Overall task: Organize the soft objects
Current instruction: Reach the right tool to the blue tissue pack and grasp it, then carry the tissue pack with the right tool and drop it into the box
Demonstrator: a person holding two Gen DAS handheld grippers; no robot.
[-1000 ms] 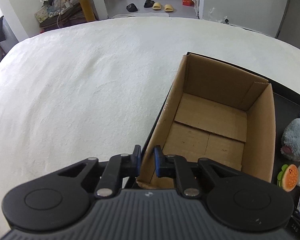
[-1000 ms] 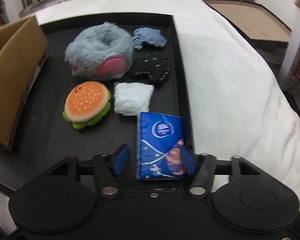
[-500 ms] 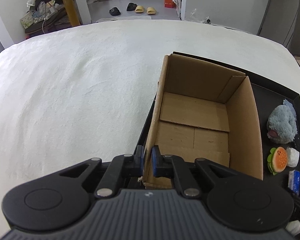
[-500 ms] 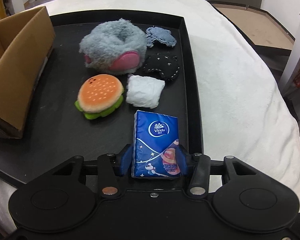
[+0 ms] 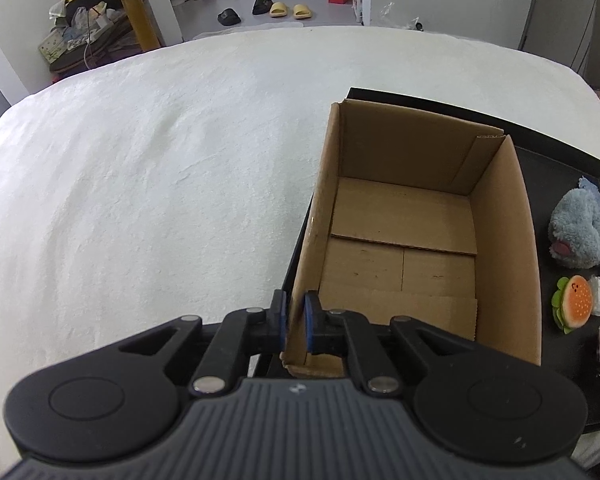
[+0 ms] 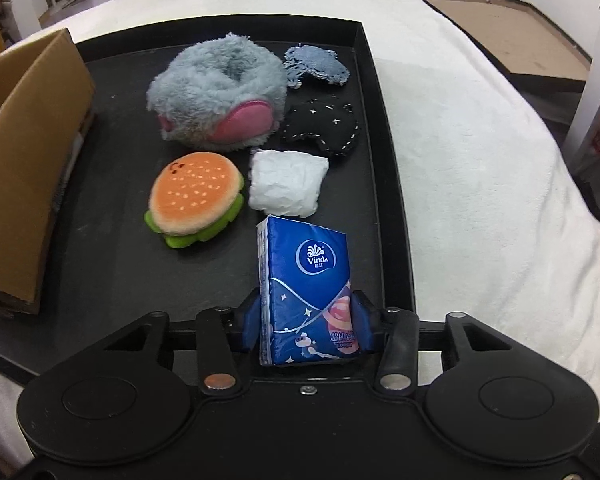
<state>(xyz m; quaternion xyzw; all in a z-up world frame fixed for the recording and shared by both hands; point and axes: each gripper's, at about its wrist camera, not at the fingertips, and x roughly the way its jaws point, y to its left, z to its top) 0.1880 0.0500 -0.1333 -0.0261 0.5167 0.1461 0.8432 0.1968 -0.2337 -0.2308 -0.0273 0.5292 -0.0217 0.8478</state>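
Tray (image 6: 384, 168) holds one box (image 5: 404, 240), six soft items. Left gripper (image 5: 294, 322) fingers pinch box wall. Right gripper (image 6: 306, 326) fingers, just closing, clamp tissue pack (image 6: 306, 280).

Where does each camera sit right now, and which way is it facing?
Left wrist: on the left tool, angled down over the cardboard box, its fingers pinching the box's near wall.
Right wrist: on the right tool, angled down over the black tray, fingers squeezing the blue tissue pack.
Shared: box, tray, grey plush, burger toy, tissue pack.
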